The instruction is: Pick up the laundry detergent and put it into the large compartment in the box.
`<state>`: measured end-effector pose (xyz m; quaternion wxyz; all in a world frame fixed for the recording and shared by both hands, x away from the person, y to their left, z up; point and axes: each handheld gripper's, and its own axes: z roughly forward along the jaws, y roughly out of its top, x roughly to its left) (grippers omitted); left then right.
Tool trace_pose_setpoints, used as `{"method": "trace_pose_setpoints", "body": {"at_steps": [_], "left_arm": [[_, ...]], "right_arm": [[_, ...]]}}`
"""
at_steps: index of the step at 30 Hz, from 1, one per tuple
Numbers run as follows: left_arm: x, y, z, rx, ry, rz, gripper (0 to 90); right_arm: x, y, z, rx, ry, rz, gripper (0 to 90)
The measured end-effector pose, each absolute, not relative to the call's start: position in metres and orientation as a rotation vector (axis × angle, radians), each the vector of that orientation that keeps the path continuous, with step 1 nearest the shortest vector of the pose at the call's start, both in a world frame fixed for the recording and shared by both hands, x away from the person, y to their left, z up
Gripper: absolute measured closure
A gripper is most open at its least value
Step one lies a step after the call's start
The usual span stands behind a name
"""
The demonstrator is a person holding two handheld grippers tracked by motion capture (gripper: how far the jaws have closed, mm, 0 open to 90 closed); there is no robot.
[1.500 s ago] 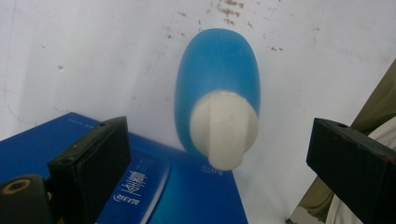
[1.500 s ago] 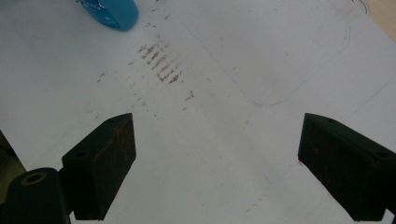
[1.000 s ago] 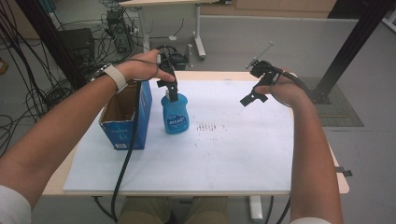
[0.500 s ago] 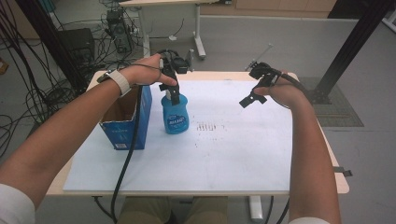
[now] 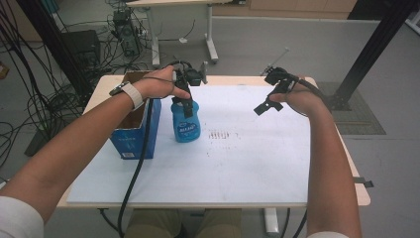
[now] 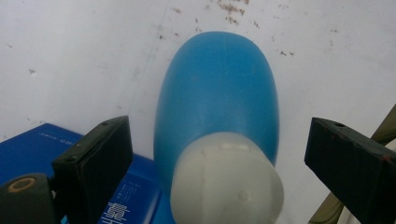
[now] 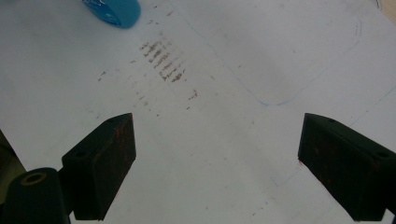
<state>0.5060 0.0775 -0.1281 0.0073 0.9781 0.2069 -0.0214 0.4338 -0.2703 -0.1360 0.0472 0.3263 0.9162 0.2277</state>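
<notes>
While the blue bottle stands upright on the white bench just beside the blue carton, the left gripper hangs directly over its white cap — jaws spread wide to either side, touching nothing. The right gripper hovers well apart over bare bench near some brown scuff marks — its jaws are likewise apart and empty.
</notes>
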Motion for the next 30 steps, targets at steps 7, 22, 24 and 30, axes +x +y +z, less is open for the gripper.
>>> {"method": "trace_pose_setpoints", "body": {"at_steps": [7,22,24,30], "left_arm": [[0.506,0.077,-0.138,3.063,0.654,-0.07,8.5],[0.503,0.07,-0.146,3.071,0.665,-0.055,12.0],[0.503,0.069,-0.146,3.075,0.665,-0.054,12.5],[0.502,0.069,-0.148,3.072,0.67,-0.04,15.2]], "right_arm": [[0.435,-0.27,-0.137,0.996,2.797,0.694,11.1],[0.434,-0.269,-0.137,0.995,2.798,0.698,11.1],[0.434,-0.269,-0.137,0.991,2.798,0.701,11.1],[0.434,-0.27,-0.137,0.998,2.797,0.702,11.1]]}}
